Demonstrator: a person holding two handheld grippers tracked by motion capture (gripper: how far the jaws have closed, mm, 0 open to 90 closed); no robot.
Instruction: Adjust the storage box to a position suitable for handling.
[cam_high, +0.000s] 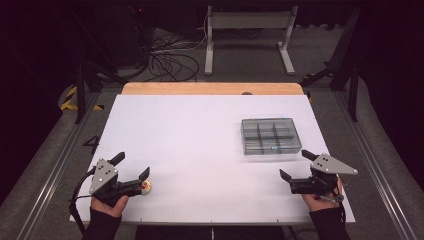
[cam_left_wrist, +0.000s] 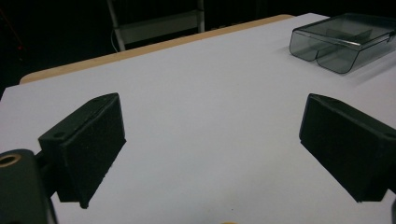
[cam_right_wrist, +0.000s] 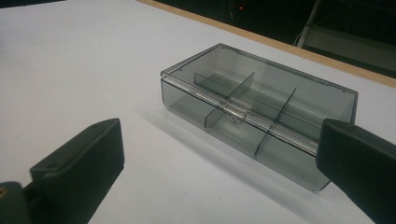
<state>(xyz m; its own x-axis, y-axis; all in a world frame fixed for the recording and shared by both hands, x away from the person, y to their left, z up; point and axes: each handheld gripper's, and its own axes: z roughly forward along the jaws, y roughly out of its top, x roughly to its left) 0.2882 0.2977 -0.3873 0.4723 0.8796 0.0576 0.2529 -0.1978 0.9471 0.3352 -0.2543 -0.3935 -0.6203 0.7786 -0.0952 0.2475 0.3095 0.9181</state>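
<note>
One white rectangular worktop (cam_high: 200, 150), edged at its far side by a strip of pale wood, carried the whole lot. One smoke-grey transparent plastic compartment box (cam_high: 271, 135), rectangular, with its hinged lid down and a small clear latch at the front edge, lay flat on the right half of the worktop; inner dividers split it into several cells, and none could be seen to hold anything. One small round object, brass-coloured with a reddish centre (cam_high: 146, 187), sat on the worktop near the front edge, just beside the near jaw of the left gripper (cam_high: 134, 167); its kind was too small to tell. Two hand-held black two-jaw grippers were present, one per hand. The left gripper's jaws stood wide apart with nothing between them but bare worktop. The right gripper (cam_high: 296, 164), just in front of the box's near right corner and apart from it, likewise had its jaws spread wide and empty; in the right gripper view the box lay ahead, beyond the two pads. Judged state of work: at its outset, the box closed and untouched, the round object not picked up; opening the lid and any placing appeared left to do. Beyond the worktop: one light metal frame (cam_high: 248, 30) and a tangle of dark cables (cam_high: 170, 62) on the floor.
</note>
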